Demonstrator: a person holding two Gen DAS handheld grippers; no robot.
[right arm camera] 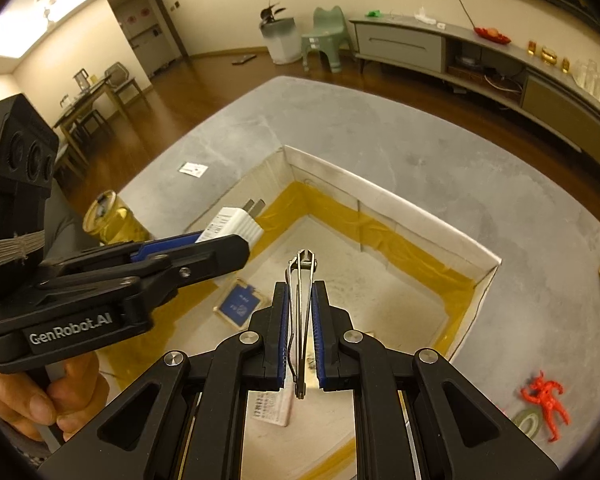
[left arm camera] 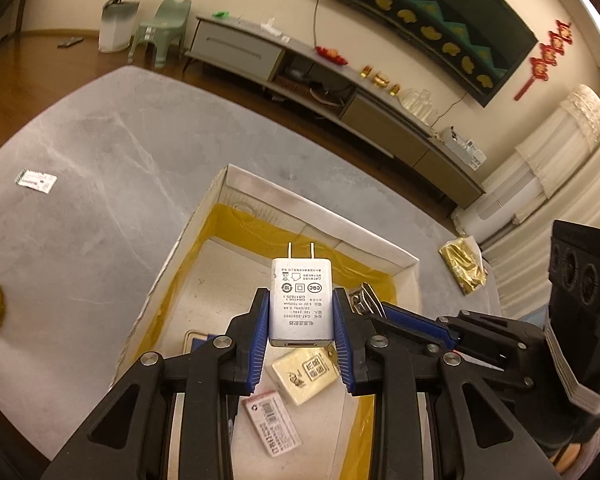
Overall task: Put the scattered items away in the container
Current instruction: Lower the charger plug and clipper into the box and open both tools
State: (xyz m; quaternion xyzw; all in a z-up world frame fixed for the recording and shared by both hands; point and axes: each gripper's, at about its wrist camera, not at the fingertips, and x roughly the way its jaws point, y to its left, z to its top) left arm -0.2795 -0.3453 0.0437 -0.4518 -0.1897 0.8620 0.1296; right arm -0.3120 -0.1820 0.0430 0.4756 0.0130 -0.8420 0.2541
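My left gripper (left arm camera: 301, 312) is shut on a white USB wall charger (left arm camera: 302, 304), prongs pointing away, held above the open cardboard box (left arm camera: 320, 204) lined with yellow tape. My right gripper (right arm camera: 300, 312) is shut on a metal nail clipper (right arm camera: 300, 280), also over the box (right arm camera: 420, 216). In the right wrist view the left gripper (right arm camera: 204, 244) holds the charger (right arm camera: 236, 220) just left of the clipper. On the box floor lie a cream packet (left arm camera: 304, 372), a barcode-labelled packet (left arm camera: 272, 420) and a blue card (right arm camera: 240, 306).
On the grey table outside the box: a white sachet (left arm camera: 36, 180), a gold foil packet (left arm camera: 462, 266), a red toy figure (right arm camera: 546, 404), a tape roll (right arm camera: 528, 420) and a yellow jar (right arm camera: 108, 220). A hand (right arm camera: 32, 396) grips the left gripper's handle.
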